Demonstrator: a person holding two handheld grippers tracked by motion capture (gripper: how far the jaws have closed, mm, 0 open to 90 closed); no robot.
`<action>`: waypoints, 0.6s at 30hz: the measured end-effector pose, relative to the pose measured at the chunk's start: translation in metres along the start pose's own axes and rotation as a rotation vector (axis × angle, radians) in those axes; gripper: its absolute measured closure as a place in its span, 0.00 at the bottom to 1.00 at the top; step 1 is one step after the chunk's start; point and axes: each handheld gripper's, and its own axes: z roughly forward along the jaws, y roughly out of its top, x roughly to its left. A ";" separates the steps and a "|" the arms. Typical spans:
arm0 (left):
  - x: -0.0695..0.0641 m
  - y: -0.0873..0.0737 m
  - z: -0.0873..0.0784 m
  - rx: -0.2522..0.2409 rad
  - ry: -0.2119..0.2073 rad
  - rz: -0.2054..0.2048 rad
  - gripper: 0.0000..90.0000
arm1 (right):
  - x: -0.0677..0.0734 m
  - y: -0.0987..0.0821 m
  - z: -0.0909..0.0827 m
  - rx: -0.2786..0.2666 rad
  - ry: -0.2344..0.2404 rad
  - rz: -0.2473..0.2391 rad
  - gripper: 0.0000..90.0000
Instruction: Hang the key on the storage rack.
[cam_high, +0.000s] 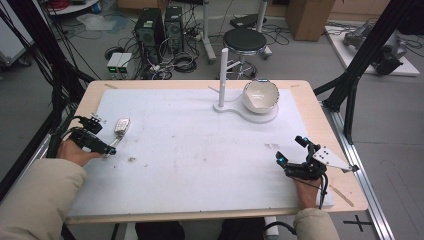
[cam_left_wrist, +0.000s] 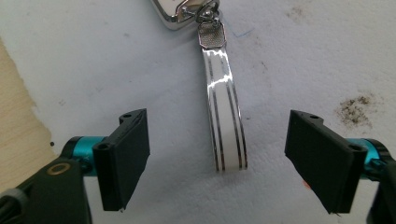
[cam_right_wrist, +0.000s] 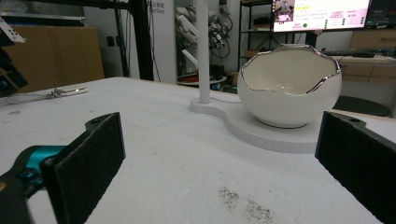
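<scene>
A: Status, left to right?

B: The left hand-held gripper (cam_left_wrist: 217, 158) was seen spread over the white key strap (cam_left_wrist: 226, 116), which lay flat on the bench mat (cam_high: 200, 150) at the left side. The strap end sat between the jaws, untouched by either pad. The key fob (cam_high: 122, 125) was attached at the strap's far end.

A: So nothing grasped yet?

B: Correct. The pickup was judged to be just starting; closing on the strap and lifting were left to do. A white stand with a peg (cam_high: 223, 75) and an egg-shaped bowl (cam_high: 260, 96) was seen at the far centre-right, probably the destination.

A: Right side?

B: The right hand-held gripper (cam_high: 291, 151) was held spread and empty, resting near the bench's right edge.

A: Surface, room?

B: The mat was scuffed, with dark smudges (cam_left_wrist: 357, 108). Beyond the bench, a stool (cam_high: 244, 41), computer towers (cam_high: 160, 27) and loose cables were seen on the floor.
</scene>
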 end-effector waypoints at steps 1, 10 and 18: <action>-0.001 0.000 0.000 0.008 0.009 0.006 0.30 | 0.000 0.000 0.000 0.000 0.000 0.004 0.01; -0.004 0.001 0.003 0.044 0.012 0.000 0.40 | 0.000 0.000 0.000 0.000 0.002 0.006 0.01; -0.004 0.002 0.004 0.063 -0.016 -0.002 0.53 | 0.000 0.000 0.000 0.001 0.003 0.004 0.01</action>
